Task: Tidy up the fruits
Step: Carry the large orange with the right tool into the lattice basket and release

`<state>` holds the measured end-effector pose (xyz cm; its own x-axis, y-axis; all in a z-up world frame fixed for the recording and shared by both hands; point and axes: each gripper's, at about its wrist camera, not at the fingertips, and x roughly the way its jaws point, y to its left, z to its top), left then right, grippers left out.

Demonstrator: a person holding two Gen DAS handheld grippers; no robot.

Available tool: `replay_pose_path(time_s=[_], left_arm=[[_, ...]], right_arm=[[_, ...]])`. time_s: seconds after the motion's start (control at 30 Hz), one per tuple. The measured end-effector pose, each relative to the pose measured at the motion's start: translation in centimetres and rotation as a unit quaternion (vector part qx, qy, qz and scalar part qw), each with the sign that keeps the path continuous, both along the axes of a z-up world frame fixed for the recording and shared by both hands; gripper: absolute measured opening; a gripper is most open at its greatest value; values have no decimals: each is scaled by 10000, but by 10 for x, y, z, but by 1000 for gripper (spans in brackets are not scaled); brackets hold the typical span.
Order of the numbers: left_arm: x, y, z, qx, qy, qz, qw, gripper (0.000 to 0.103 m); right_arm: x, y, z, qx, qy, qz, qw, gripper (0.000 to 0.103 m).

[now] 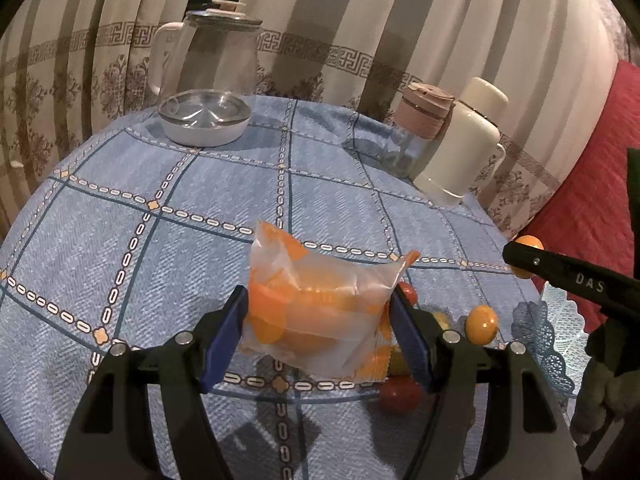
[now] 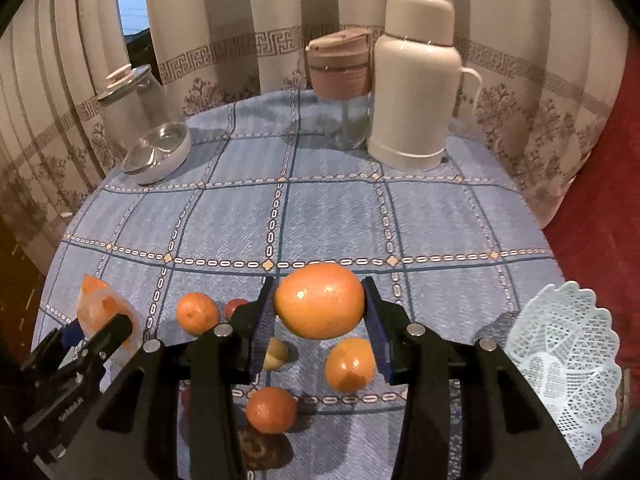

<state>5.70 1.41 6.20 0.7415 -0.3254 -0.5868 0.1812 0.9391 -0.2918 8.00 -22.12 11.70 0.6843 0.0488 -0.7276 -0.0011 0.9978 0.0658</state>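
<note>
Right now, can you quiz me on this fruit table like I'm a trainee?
1. True or false: the right gripper holds an orange clear of the table.
2. What does the left gripper hold? A) thermos B) bag of fruit C) basket
3. Fill in: the white lace basket sits at the table's ____ edge in the right wrist view.

Key: 1 true. 2 B, the bag. 3 right.
</note>
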Motion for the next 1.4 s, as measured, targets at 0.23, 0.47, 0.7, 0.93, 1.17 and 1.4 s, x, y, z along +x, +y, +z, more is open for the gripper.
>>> replay_pose_path(time_s=[0.23, 0.47, 0.7, 0.93, 1.17, 1.4], left_arm=[[-10, -5, 9, -40, -128, -64, 9999, 70], [-22, -17, 14, -103, -141, -139, 9998, 70], [-33, -41, 20, -45, -167, -354, 9992, 70], [-40, -64, 27, 61, -224, -517, 9984, 70], [-45, -89, 36, 152, -295, -750, 9966, 70], [-50, -122, 35, 280, -266, -1022, 9940, 70]], right_arm=[[-25, -14, 14, -95, -246, -115, 9996, 44], [-51, -46, 18, -89, -418, -366, 9984, 44], [-70, -81, 7, 31, -358, -659, 9972, 44], [-91, -119, 2, 160, -411, -952, 9945, 44], [-111, -160, -12, 270, -331, -1300, 9906, 44], [-123, -188, -29, 356, -181, -1477, 9882, 44]])
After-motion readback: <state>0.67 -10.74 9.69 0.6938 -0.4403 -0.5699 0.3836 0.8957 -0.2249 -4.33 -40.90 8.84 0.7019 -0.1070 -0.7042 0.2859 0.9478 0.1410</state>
